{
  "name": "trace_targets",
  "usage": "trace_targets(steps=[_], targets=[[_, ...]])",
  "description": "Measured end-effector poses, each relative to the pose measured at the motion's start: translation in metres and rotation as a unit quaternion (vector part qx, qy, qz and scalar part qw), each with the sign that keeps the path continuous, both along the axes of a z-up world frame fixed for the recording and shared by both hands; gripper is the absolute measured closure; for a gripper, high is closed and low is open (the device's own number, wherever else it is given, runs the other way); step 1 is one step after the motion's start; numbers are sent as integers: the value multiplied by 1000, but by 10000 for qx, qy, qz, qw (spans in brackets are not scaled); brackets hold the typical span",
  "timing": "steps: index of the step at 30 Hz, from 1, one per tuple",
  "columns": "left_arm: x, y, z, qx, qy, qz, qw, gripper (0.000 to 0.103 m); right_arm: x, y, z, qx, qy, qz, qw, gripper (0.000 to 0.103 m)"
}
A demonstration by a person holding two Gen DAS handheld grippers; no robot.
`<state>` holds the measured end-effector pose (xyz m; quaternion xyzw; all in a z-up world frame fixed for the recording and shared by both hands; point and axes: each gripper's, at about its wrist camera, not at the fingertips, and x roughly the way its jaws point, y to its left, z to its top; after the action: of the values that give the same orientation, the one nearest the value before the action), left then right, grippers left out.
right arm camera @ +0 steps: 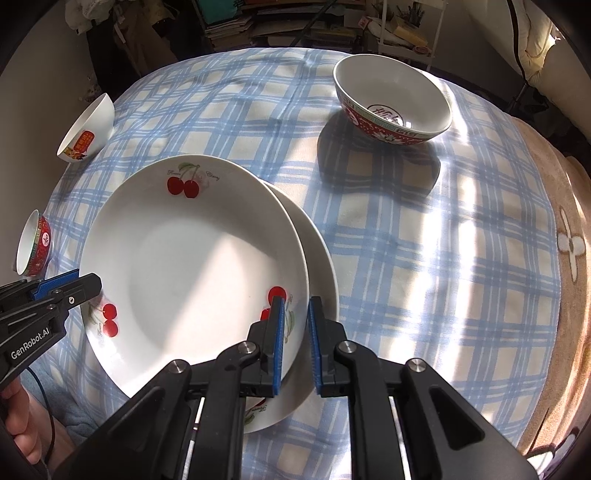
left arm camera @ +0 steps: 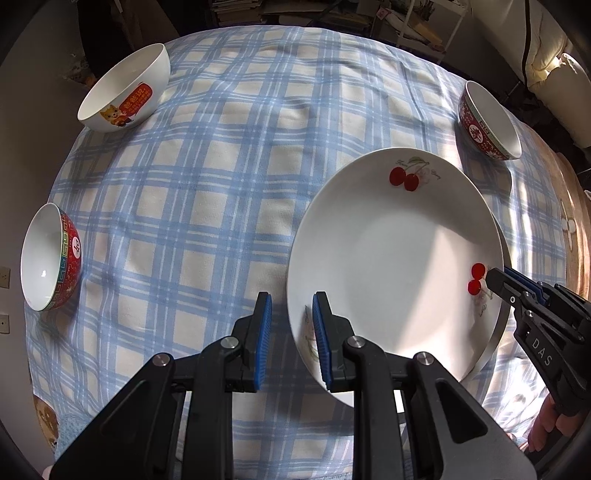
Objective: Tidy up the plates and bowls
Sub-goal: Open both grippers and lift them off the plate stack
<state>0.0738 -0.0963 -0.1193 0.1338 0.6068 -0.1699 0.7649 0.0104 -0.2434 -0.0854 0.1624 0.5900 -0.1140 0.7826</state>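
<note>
Round desk (left arm camera: 207, 206) under a blue-and-cream plaid cloth, sunlit in bands. Behind it, stacked books (right arm camera: 236, 22) on crowded shelving; off to the right, a tan blanket (right arm camera: 569, 240) with a white flower pattern.

Near the front edge, two white cherry-print plates: top plate (left arm camera: 391, 266) resting on the lower plate (right arm camera: 317, 251), shifted left of it.

From the left wrist view: only a thin crescent of the lower plate's rim, peeking out on the right. From the right wrist view: far more of that lower plate, bare along its right and near side, plus a hand (right arm camera: 22, 435) on a grip at the lower left corner.

Left tongs (left arm camera: 291, 321) straddling the top plate's left rim, one blue pad over the china, the other out over the cloth, a strip of cloth showing between pad and rim. Released, not pinching.

Right tongs (right arm camera: 295, 321) astride the top plate's right rim, inner pad above the cherries, outer pad above the lower plate, a gap on both sides. Released too.

Around the edges: white bowl (left arm camera: 125, 88) with a cartoon print at far left, red bowl (left arm camera: 51, 258) at the near left, second red bowl (right arm camera: 393, 99) at far right. All three well apart from the plates, open cloth between.
</note>
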Motion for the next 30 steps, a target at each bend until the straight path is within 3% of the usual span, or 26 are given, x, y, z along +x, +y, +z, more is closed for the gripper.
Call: trace_targets(steps=[14, 17, 18, 19, 21, 26, 30], targets=[[5, 7, 16, -16, 23, 42, 10000, 80, -1, -9, 19, 237, -404, -153, 9988, 85], [7, 9, 25, 41, -73, 6, 10000, 76, -1, -8, 28, 238, -542, -128, 9982, 70], [9, 11, 28, 42, -90, 5, 10000, 71, -1, -7, 32, 238, -601, -112, 9978, 64], [11, 12, 31, 40, -114, 11, 9999, 63, 1, -6, 35, 242, -665, -75, 9975, 62], [15, 17, 38, 75, -247, 30, 9997, 59, 7, -3, 42, 269, -765, -9, 9967, 59], [32, 37, 55, 150, -409, 189, 9989, 48, 32, 7, 62, 213, -1009, 226, 9944, 32], [53, 55, 63, 285, -504, 323, 9978, 30, 57, 22, 78, 166, -1258, 466, 9908, 7]])
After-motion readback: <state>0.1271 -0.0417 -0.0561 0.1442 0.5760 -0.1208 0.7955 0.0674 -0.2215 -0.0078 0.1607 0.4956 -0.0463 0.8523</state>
